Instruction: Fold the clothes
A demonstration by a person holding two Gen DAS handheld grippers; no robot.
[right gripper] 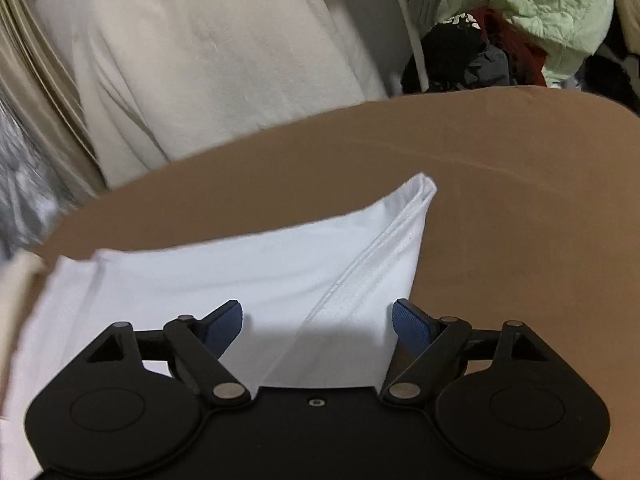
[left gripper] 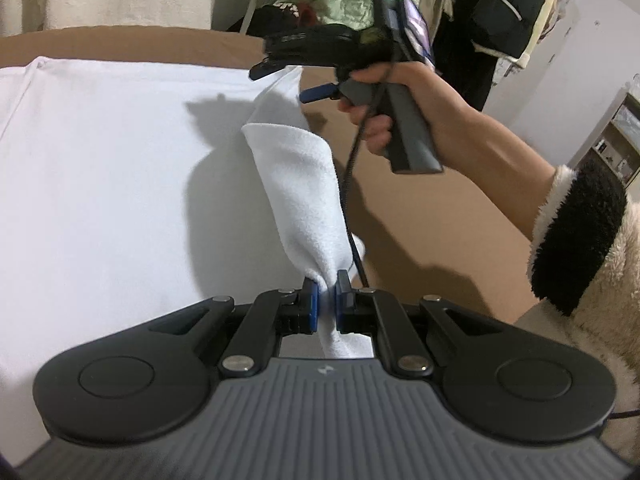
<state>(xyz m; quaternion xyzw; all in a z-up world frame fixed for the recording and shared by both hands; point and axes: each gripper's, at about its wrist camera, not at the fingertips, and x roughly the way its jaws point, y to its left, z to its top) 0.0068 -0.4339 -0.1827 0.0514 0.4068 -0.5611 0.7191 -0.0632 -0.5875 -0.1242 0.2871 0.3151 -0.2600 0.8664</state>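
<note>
A white garment lies spread flat on a brown surface. My left gripper is shut on a bunched corner of it, and the cloth rises from the pads as a twisted fold. A hand holds my right gripper over the garment's far right edge, its blue-tipped fingers apart. In the right wrist view my right gripper stands open above a hemmed corner of the white garment, nothing pressed between its pads.
A heap of clothes, light green, black and red, lies past the brown surface's far edge. Cream fabric hangs behind on the left. A fleecy cream and black sleeve reaches in from the right. Shelves stand at far right.
</note>
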